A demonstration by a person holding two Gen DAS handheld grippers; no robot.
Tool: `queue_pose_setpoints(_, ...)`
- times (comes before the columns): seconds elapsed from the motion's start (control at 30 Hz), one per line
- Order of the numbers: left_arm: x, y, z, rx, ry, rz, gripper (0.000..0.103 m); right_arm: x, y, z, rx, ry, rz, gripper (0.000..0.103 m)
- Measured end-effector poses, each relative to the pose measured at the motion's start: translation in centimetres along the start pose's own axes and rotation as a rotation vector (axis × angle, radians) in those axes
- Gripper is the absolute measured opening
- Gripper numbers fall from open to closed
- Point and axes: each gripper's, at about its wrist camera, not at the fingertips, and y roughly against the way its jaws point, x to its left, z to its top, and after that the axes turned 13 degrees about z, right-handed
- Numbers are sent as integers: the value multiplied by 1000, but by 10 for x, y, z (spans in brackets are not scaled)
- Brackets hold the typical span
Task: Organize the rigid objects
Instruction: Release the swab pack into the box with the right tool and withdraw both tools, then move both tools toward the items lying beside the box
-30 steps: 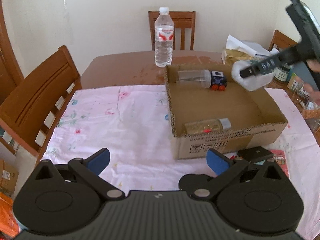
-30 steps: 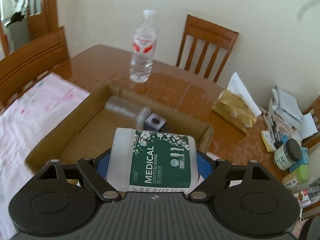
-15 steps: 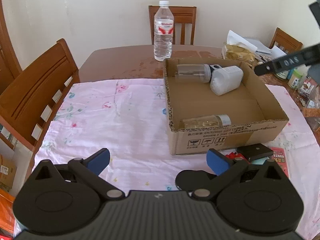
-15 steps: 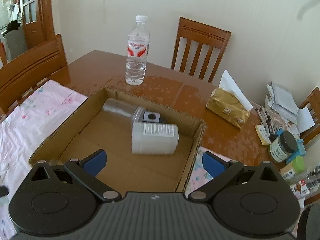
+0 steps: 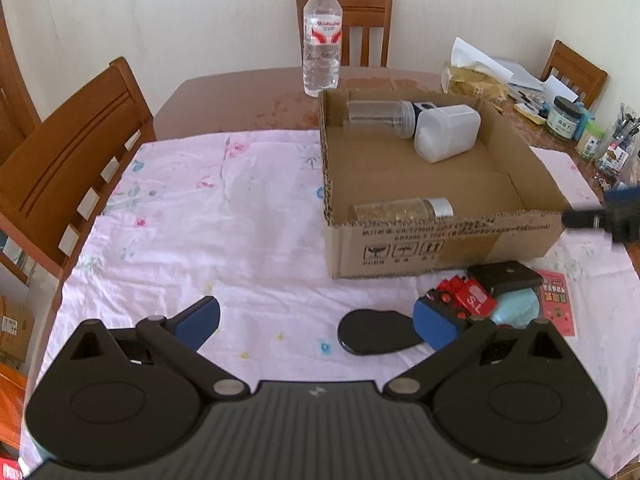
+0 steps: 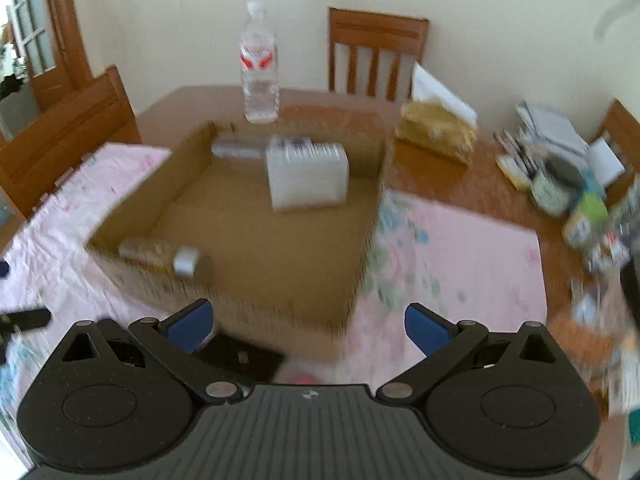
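So both grippers are wide open with nothing in them. The right gripper (image 6: pixel 307 326) has just been opening, jaws spread as far as they go and nothing between the blue pads; its view is pretty blurry. The left gripper (image 5: pixel 316 322) hangs over the pink floral tablecloth (image 5: pixel 192 216) with its jaws apart too.

Closest to the left gripper, just past its right finger, a flat black oval thing (image 5: pixel 376 338) lies on the cloth, next to a little pile: a red toy car (image 5: pixel 466 300), a black rectangular block (image 5: pixel 504 276), something pale blue (image 5: pixel 516 312) and a red card (image 5: pixel 556 308).

Right behind the pile sits the cardboard box (image 5: pixel 436 246). Against its near wall lies a glass bottle with a silver cap (image 5: pixel 400 210). At the far end there's a clear plastic jar (image 5: pixel 378 118) on its side, and touching it the white cotton swab tub (image 5: pixel 446 132), tipped over too, with a small dark toy (image 5: pixel 426 107) peeking out behind.

Beyond the box a water bottle (image 5: pixel 322 38) stands upright on the bare wooden table (image 5: pixel 240 100), with a chair (image 5: pixel 360 28) behind. Off to the far right: a tissue pack (image 5: pixel 476 80) and assorted jars.
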Motion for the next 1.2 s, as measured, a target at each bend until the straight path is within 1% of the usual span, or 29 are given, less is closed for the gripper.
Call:
queue_pose_setpoints(0.1,-2,3,-3,6,4,3,102,-6,-10,-22,46,-27,19,103)
queue_pose_setpoints(0.23,-5,8,-6,10,1,16,102,-11,-23,-42,84,7,60,103)
queue_pose_setpoints(0.33,-8,10,-9,18,4,28,102,-13,-32,-50,100,41,96,103)
queue_pose_setpoints(0.47,-10,13,-15,38,8,49,102,-17,-43,-49,113,99,143,103)
queue_pose_setpoints(0.6,-11,17,-21,60,15,69,102,-18,-55,-40,136,178,187,103)
queue_pose_setpoints(0.73,-12,18,-26,76,22,90,102,-20,-64,-30,178,197,271,103)
queue_pose_setpoints(0.8,-12,18,-28,85,27,96,102,-23,-68,-28,219,184,312,103)
queue_pose_setpoints(1.0,-15,15,-28,91,28,88,102,-24,-60,-39,284,163,364,103)
queue_pose_setpoints(1.13,-17,9,-27,92,20,69,102,-20,-49,-51,317,152,372,103)
queue_pose_setpoints(1.2,-19,6,-26,91,11,53,102,-15,-44,-57,331,152,352,103)
